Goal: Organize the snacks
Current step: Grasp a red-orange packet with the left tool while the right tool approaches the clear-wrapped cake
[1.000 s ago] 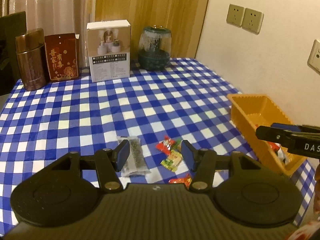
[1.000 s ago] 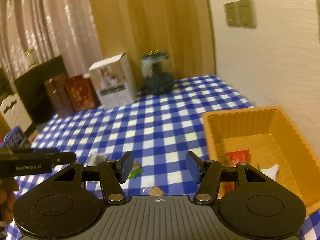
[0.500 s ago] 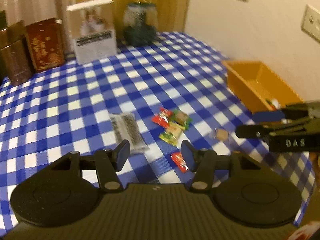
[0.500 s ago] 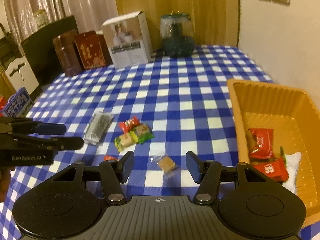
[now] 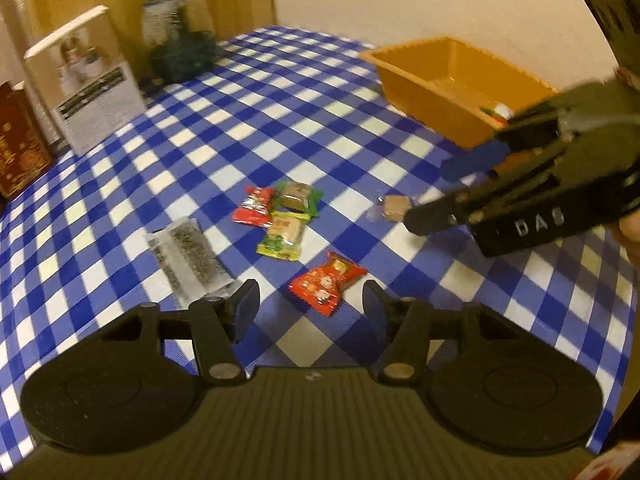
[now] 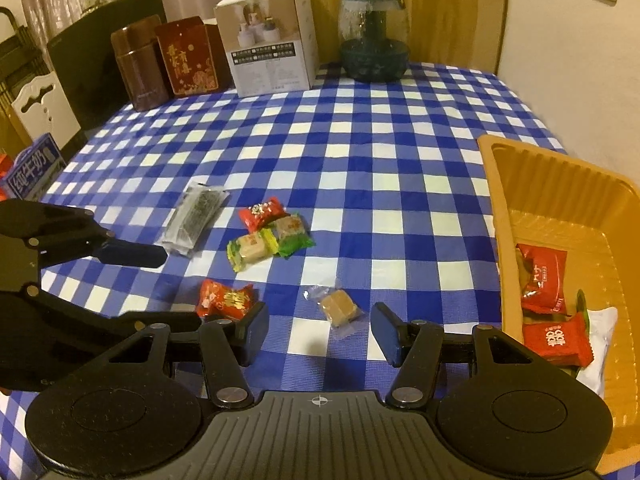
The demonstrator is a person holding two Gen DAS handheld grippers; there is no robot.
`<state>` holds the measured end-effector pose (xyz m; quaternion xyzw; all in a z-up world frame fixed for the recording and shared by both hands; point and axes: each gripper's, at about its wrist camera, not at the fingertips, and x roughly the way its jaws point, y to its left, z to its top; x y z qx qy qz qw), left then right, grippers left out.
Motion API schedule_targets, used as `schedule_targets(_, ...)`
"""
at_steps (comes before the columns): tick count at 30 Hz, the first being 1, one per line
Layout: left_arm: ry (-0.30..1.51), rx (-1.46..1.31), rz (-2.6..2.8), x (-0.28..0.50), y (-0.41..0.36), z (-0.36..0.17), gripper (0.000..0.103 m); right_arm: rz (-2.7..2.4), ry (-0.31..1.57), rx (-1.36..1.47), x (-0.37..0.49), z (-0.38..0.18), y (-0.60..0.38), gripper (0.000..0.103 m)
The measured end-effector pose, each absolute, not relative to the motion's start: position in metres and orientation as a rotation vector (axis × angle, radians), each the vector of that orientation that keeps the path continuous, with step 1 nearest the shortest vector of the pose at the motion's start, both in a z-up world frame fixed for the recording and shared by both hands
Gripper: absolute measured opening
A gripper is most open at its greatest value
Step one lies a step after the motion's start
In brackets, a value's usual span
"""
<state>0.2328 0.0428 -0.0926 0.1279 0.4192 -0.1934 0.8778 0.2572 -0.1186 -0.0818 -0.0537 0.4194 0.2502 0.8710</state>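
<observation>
Loose snacks lie on the blue checked cloth. My left gripper (image 5: 310,306) is open and empty, just behind a red candy packet (image 5: 327,282). My right gripper (image 6: 320,332) is open and empty, just behind a clear-wrapped brown cube (image 6: 338,306). Further off lie a yellow-wrapped cake (image 6: 252,248), a green-wrapped cake (image 6: 291,232), a red packet (image 6: 262,214) and a clear dark-speckled bar (image 6: 196,216). The orange tray (image 6: 496,184) at the right holds red packets (image 6: 554,338) and a white one. The right gripper (image 5: 432,196) also shows in the left wrist view, above the brown cube (image 5: 394,206).
At the back of the table stand a brown tin (image 6: 140,66), a red box (image 6: 188,58), a white carton (image 6: 272,44) and a dark glass jar (image 6: 374,38). A wall runs along the right. A blue milk carton (image 6: 34,168) sits off the left edge.
Both grippers have come down and forward toward the loose snacks. The left one now sits behind the red packet, the right one behind the brown cube. Both stayed open.
</observation>
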Motion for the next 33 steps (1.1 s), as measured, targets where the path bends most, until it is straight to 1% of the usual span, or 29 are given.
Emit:
schedule_targets(3, 0.887, 0.299, -0.435, 0.237, 0.038, -0.101, 0.052, 0.525, 0.878, -0.114, 0.261, -0.082, -0.119, 0.054)
schedule_targets(5, 0.893, 0.305, -0.447, 0.240, 0.036, -0.105, 0.051, 0.528, 0.882, -0.120, 0.262, -0.084, -0.118, 0.049)
schedule_targets(16, 0.884, 0.320, -0.470, 0.254, 0.030, -0.118, 0.047, 0.525, 0.897, -0.135, 0.266, -0.088, -0.114, 0.048)
schedule_targets(20, 0.873, 0.298, -0.462, 0.259, 0.033, -0.118, 0.041, 0.528, 0.900, -0.135, 0.265, -0.089, -0.113, 0.048)
schedule_targets(24, 0.865, 0.312, -0.472, 0.259, 0.031, -0.119, 0.040, 0.528, 0.903, -0.137, 0.265, -0.089, -0.113, 0.048)
schedule_targets(27, 0.868, 0.301, -0.479, 0.259, 0.031, -0.119, 0.035, 0.526, 0.904, -0.137, 0.265, -0.089, -0.113, 0.048)
schedule_targets(29, 0.873, 0.288, -0.484, 0.260, 0.031, -0.119, 0.030, 0.529, 0.905, -0.134, 0.266, -0.089, -0.112, 0.048)
schedule_targets(32, 0.879, 0.278, -0.484, 0.259, 0.031, -0.119, 0.025, 0.528, 0.905, -0.135, 0.267, -0.090, -0.110, 0.048)
schedule_targets(33, 0.882, 0.277, -0.480, 0.259, 0.031, -0.118, 0.025, 0.528, 0.907, -0.135, 0.267, -0.091, -0.110, 0.048)
